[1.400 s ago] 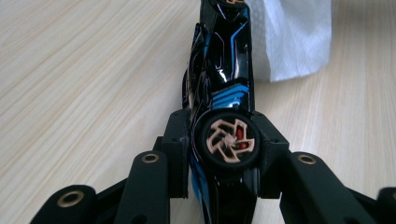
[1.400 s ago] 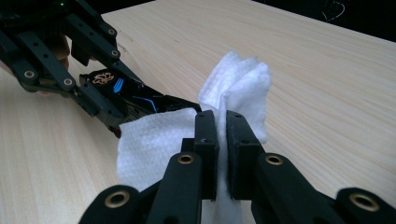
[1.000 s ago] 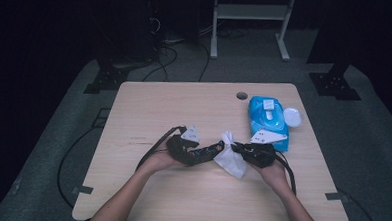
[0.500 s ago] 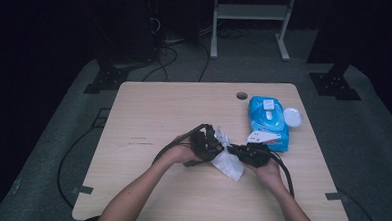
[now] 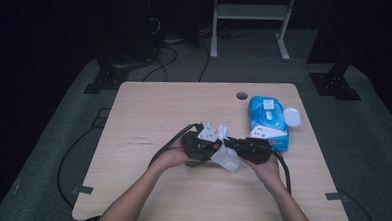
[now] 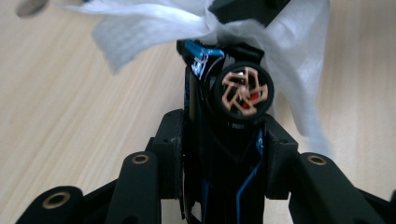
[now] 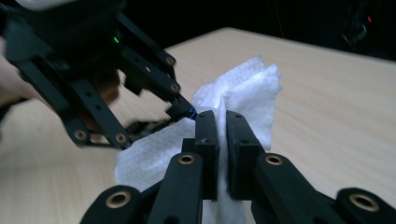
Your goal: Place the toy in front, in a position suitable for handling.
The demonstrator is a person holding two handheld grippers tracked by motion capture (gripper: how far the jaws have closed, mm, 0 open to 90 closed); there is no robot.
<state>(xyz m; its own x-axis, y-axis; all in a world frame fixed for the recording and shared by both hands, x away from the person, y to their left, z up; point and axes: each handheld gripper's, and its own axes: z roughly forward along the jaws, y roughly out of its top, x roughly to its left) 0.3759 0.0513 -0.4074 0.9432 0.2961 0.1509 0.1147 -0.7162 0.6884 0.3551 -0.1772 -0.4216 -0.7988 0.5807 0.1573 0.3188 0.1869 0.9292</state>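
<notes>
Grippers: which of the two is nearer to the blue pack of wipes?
The right gripper: it lies just beside the blue pack, while the left gripper is farther toward the middle of the table.

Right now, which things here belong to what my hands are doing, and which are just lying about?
In the job: white wipe; right gripper, shut on it; left gripper, jaws just been closing at the wipe's edge, grip unclear.

Lying about: blue wipes pack; white round lid at its edge; floor cables.
</notes>
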